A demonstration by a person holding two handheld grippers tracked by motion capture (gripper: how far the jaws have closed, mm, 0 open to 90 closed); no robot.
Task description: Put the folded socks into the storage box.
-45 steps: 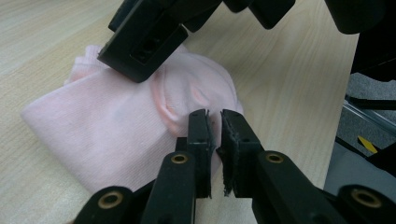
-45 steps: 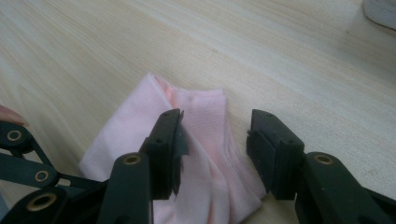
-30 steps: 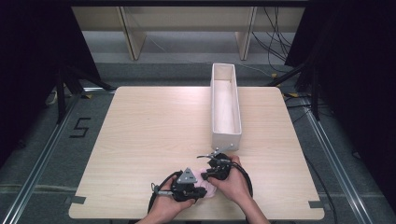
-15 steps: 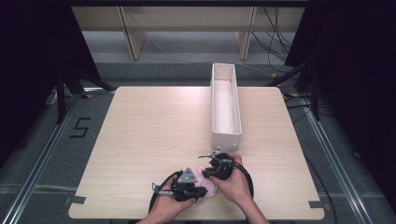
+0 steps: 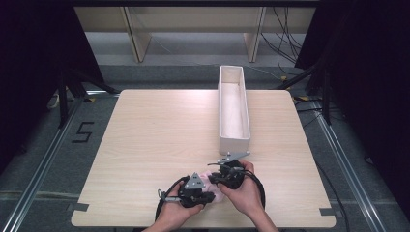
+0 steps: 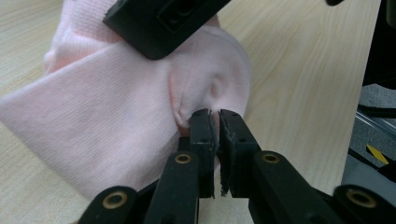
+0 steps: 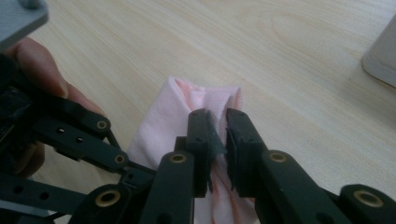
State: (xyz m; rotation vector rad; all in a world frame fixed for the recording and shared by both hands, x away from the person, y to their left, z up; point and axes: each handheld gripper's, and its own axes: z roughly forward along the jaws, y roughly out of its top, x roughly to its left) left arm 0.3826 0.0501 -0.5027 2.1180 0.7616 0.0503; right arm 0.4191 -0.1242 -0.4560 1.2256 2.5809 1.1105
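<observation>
Near the front edge of the table (image 5: 145,145), both the left gripper (image 6: 214,122) and the right gripper (image 7: 217,122) are closed on the pink sock (image 6: 116,126), which looks soft, light and floppy, so pinching its edge holds best.

We see a pale pink, finely ribbed knit cloth (image 6: 107,126) with a slightly deeper pink along its inner folds. The two-jaw left gripper (image 6: 214,114) is matte black with brass-coloured rivets, and the two-jaw right gripper (image 7: 217,114) is the same black with the same brassy pins; each carries a grey three-cornered plate. The rectangular wooden table (image 5: 159,125) is light beige with a faint darker grain. The long narrow box (image 5: 233,140) is off-white. The floor is grey, with a black number five at the left.
</observation>
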